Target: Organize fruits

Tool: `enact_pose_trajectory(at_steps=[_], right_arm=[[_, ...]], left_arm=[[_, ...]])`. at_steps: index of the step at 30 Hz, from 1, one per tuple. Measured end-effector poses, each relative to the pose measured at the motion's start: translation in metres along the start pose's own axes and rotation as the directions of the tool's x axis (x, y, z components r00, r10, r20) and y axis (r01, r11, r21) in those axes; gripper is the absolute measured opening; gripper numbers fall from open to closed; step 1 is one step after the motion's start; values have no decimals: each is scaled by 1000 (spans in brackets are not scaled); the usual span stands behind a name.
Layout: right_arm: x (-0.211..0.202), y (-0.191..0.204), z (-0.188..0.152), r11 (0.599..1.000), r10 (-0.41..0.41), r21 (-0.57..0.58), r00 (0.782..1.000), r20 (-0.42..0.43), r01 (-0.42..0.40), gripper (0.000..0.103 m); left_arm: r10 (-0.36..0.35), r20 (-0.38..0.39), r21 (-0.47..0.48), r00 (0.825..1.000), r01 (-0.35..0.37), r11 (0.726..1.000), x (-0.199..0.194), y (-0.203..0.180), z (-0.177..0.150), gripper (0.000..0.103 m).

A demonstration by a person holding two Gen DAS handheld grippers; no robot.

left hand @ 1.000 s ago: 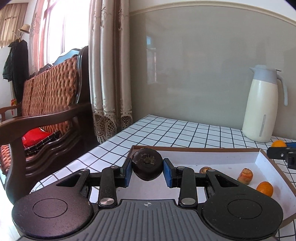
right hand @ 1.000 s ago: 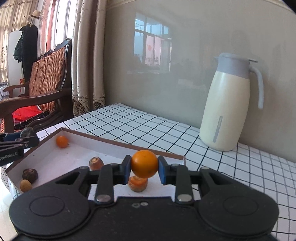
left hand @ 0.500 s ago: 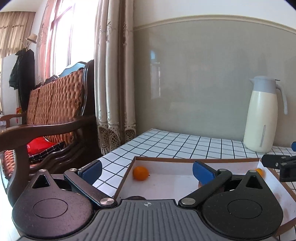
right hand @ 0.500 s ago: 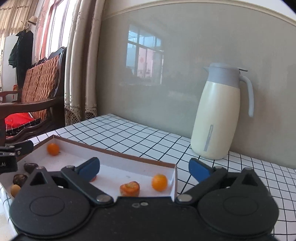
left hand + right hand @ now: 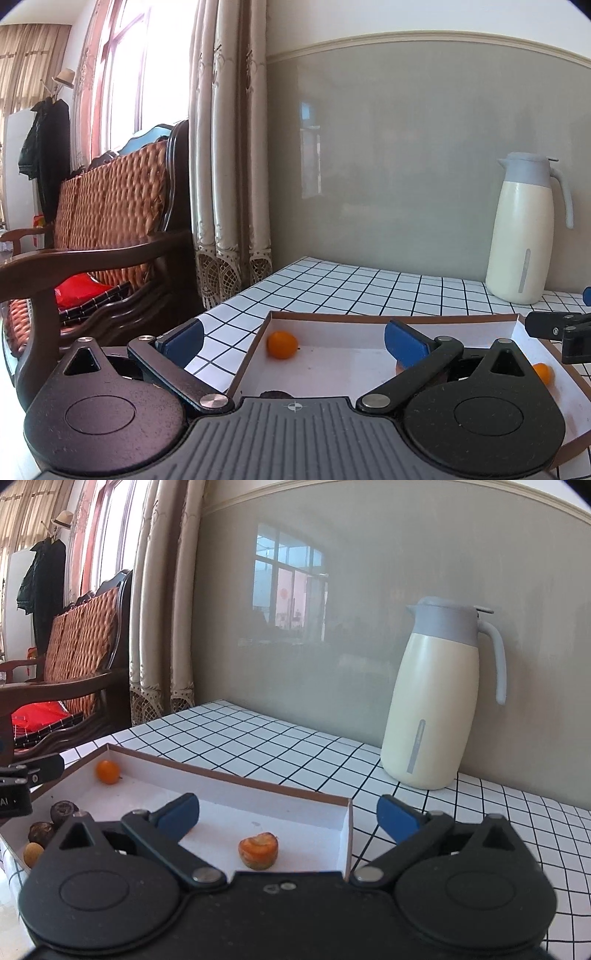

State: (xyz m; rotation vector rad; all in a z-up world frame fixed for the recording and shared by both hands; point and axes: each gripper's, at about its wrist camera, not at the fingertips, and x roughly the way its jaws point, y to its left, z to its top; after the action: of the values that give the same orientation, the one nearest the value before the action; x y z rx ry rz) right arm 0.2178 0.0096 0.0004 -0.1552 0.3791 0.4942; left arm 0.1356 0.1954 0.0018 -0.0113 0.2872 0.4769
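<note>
A shallow white tray with a brown rim [image 5: 369, 316] [image 5: 221, 775] lies on the checked table. My left gripper [image 5: 291, 343] stands open over its left end, nothing between the blue pads. A small orange [image 5: 282, 344] rests in the far left corner, and a dark fruit [image 5: 273, 394] peeks out just above the gripper body. Another orange [image 5: 545, 373] lies at the tray's right side. My right gripper [image 5: 288, 818] is open over the tray's right end, above a cut orange-fleshed fruit [image 5: 258, 850]. Two dark fruits [image 5: 63, 810] and a yellowish one [image 5: 32, 853] sit at the left.
A cream thermos jug [image 5: 522, 236] [image 5: 439, 698] stands at the back of the table against the grey wall. A wooden wicker-backed bench [image 5: 110, 229] and curtains [image 5: 225, 147] stand left of the table. Each gripper's tip shows at the edge of the other's view.
Both grippers went from shut to wide open. The left one let go of a dark fruit and the right one of an orange; both fruits dropped into the tray.
</note>
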Motion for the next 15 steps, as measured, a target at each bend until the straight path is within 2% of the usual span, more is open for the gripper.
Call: enact_pose_trajectory(at_steps=[10,15], right_arm=[[-17,-3,6,1000,-7,-2,1000,-1,7,97],[-46,-6,11,1000,-19,18,999,37,18,97]], left_arm=[[-18,-17,1,1000,18,1000,-13,-4,10,103],[-51,-29,8,998,51,999,-33,-7,13,103]])
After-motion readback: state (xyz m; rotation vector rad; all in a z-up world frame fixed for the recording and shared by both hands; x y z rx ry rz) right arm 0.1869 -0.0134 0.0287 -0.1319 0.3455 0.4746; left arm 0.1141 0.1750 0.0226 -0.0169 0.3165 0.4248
